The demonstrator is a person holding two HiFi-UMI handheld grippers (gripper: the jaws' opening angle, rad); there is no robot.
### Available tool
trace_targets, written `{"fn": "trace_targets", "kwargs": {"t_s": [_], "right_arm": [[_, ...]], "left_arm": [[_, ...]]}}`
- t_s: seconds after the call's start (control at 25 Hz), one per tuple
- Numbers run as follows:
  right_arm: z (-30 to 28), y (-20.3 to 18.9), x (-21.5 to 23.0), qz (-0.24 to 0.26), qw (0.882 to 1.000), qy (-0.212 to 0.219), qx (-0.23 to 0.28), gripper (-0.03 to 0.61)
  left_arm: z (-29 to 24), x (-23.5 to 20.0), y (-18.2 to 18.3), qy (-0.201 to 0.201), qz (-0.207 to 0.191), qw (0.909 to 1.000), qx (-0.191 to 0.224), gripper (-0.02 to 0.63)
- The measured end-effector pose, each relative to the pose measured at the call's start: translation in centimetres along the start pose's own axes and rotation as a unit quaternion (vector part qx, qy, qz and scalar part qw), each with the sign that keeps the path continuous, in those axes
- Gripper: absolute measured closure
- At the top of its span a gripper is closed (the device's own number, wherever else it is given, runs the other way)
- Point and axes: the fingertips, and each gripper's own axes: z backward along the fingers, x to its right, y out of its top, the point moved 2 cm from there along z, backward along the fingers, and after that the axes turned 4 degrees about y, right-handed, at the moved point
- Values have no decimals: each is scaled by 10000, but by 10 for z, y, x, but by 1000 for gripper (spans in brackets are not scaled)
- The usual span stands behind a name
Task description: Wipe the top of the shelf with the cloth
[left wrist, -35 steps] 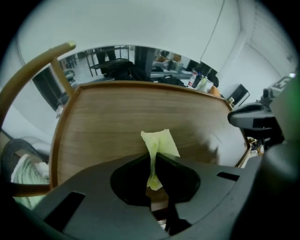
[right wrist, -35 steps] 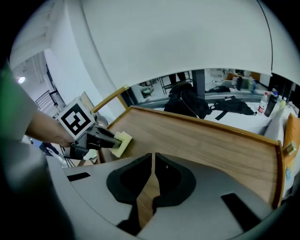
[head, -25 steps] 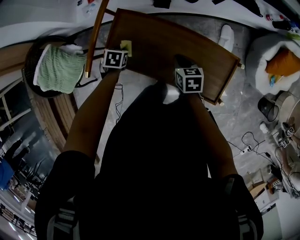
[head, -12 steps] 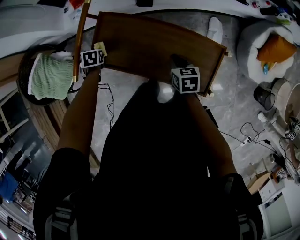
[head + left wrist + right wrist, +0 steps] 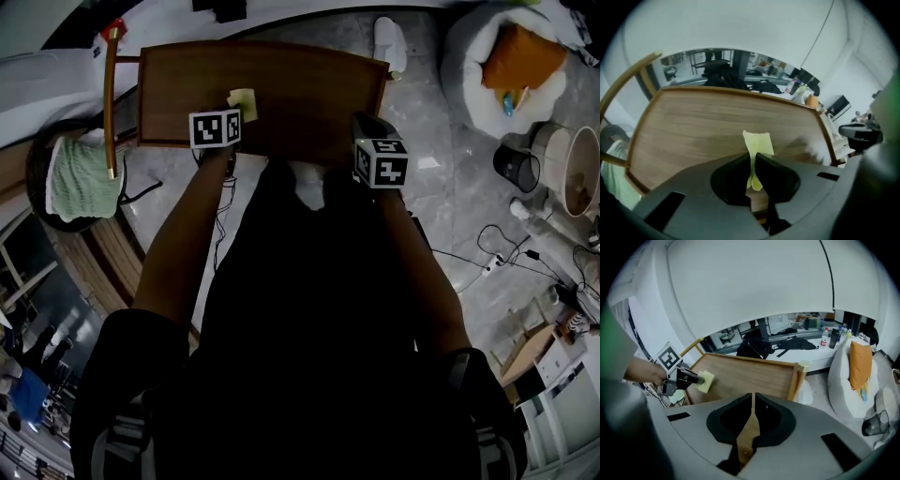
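The shelf's brown wooden top lies in front of me, also seen in the left gripper view and the right gripper view. My left gripper is shut on a small pale yellow cloth, which rests on the top near its front edge, left of the middle. Up close, the cloth sticks out from between the closed jaws of the left gripper. My right gripper hovers over the top's front right part, jaws shut and empty. From there the cloth shows at the left.
A dark basket holding a green fabric stands on the floor at the left, beside a curved wooden bar. A white beanbag with an orange cushion, a black bin and floor cables lie to the right.
The left gripper has slid the cloth rightward from the shelf top's left edge towards its middle. The right gripper has stayed over the front right part.
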Motion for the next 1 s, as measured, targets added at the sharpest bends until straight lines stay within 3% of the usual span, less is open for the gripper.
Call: {"fn": "trace_targets", "kwargs": {"t_s": [0.12, 0.24, 0.4, 0.52, 0.72, 1.0], "right_arm": [[21, -13, 30, -70, 9999, -91, 1, 545], [38, -28, 55, -79, 9998, -148, -77, 545], [52, -39, 76, -20, 9999, -133, -87, 545], [55, -44, 83, 76, 9999, -81, -117, 545], [46, -40, 75, 204, 9996, 43, -165, 545], [27, -24, 30, 427, 9987, 201, -197, 543]], "left_arm": [[-12, 107, -13, -752, -412, 9962, -147, 583], [-20, 191, -30, -1359, -466, 9892, -289, 583], [-31, 250, -51, -1558, -726, 9840, -471, 583], [-31, 267, -59, -1463, -1115, 9817, -487, 583], [-31, 272, -63, -1507, -1228, 9797, -497, 583], [-27, 222, -61, -1232, -1257, 9834, -435, 583]]}}
